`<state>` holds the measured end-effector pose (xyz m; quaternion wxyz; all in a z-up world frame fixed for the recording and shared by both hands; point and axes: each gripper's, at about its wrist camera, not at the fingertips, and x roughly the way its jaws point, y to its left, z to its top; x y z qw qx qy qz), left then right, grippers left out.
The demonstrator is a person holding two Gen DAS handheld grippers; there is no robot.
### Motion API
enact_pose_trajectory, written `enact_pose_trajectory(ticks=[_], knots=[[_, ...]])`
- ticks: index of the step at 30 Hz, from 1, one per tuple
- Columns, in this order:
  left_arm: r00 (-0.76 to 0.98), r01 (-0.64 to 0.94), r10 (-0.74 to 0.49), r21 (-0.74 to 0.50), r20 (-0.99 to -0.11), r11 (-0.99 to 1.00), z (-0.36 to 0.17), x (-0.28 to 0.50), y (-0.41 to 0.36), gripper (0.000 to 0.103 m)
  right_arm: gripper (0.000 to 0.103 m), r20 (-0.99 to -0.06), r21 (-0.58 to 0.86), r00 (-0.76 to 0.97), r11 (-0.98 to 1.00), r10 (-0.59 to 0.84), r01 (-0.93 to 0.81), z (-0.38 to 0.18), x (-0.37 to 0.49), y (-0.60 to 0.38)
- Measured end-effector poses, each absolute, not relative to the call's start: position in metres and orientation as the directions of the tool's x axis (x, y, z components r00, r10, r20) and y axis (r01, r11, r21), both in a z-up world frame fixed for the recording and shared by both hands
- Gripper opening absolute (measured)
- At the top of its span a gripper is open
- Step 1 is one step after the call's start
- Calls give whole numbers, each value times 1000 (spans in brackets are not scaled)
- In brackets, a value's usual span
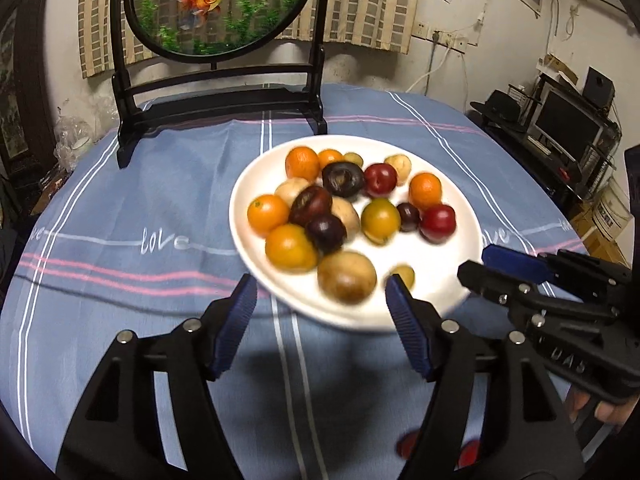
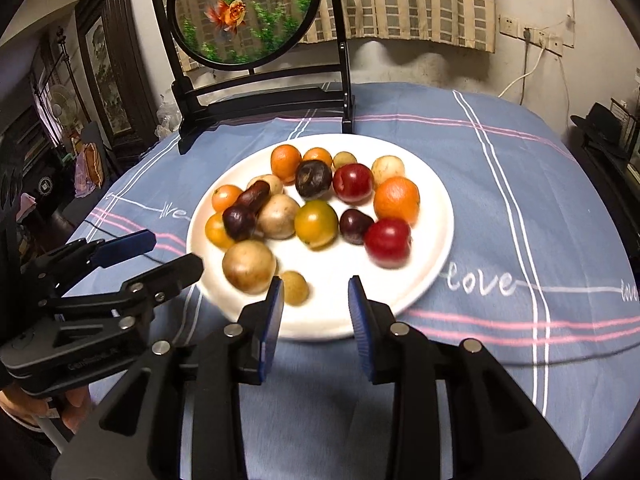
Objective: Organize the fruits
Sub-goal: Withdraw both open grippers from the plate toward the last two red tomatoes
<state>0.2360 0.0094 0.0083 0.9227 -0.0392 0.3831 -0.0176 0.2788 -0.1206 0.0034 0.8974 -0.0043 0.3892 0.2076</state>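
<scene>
We judge the sorting barely begun, if at all: every fruit we can see sits mixed on one white plate point(image 1: 256, 184) on the cloth-covered bench point(image 1: 120, 208), and neither tool holds anything. Starting on the left, our left gripper point(image 1: 320, 300) has its fingers spread wide and empty, hovering at the near rim of the plate; just beyond and between the fingertips lies a large brown fruit point(image 1: 347, 277), with a small tan one point(image 1: 402, 274) right at the inner tip of the right-hand finger. Further ahead of those fingers the oranges point(image 1: 268, 215), dark plums point(image 1: 326, 232) and pale round fruits are jumbled together, touching one another, with no grouping by kind or colour. Moving right, a yellow-green fruit point(image 2: 316, 224) sits in the middle of the plate, straight ahead of our right gripper point(image 2: 314, 304), whose fingers are likewise parted and carry nothing, their tips over the plate's near edge. The same small tan fruit lies just beside the left-hand fingertip there. Ahead and to the right of these fingers are two red fruits point(image 2: 387, 242) and a larger orange point(image 2: 397, 200), again mixed among plums. We see no second dish or bowl on the bench to receive sorted fruit, so all the separating seems left to do; the blur on the plate makes a few small fruits hard to name.
</scene>
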Motion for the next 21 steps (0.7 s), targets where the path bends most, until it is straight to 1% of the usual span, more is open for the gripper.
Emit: enact_pose_trajectory(ticks=[1, 2, 3, 7, 8, 9, 10, 11, 13, 19, 21], knots=[[705, 4, -59, -79, -707, 997, 7, 230, 8, 70, 37, -700, 156, 611, 914, 369, -374, 3, 275, -122], [705, 8, -56, -70, -707, 998, 6, 223, 7, 72, 42, -700, 159, 611, 915, 369, -371, 2, 268, -123], [706, 12, -54, -64, -706, 998, 6, 218, 6, 73, 44, -700, 160, 610, 914, 370, -372, 1, 262, -124], [705, 22, -41, -36, -708, 999, 0, 198, 2, 78, 45, -707, 148, 606, 914, 365, -378, -3, 237, -127], [701, 23, -42, -37, -712, 999, -3, 193, 2, 80, 49, -707, 148, 605, 913, 367, -380, -5, 230, -129], [698, 23, -45, -40, -715, 999, -6, 189, 2, 81, 56, -707, 157, 601, 911, 373, -380, -7, 223, -131], [695, 22, -48, -46, -718, 999, -9, 184, 3, 82, 60, -706, 167, 597, 910, 380, -380, -10, 216, -133], [693, 21, -51, -50, -719, 999, -13, 181, 4, 82, 62, -703, 181, 592, 905, 393, -386, -13, 208, -136], [696, 18, -51, -53, -716, 998, -19, 176, 6, 83, 62, -711, 190, 577, 900, 402, -392, -20, 194, -138], [698, 6, -92, -122, -710, 993, -24, 176, 17, 83, 62, -746, 139, 549, 895, 376, -425, -36, 165, -130], [703, 13, -95, -120, -705, 993, -24, 175, 17, 83, 62, -755, 117, 542, 888, 370, -444, -39, 159, -122]])
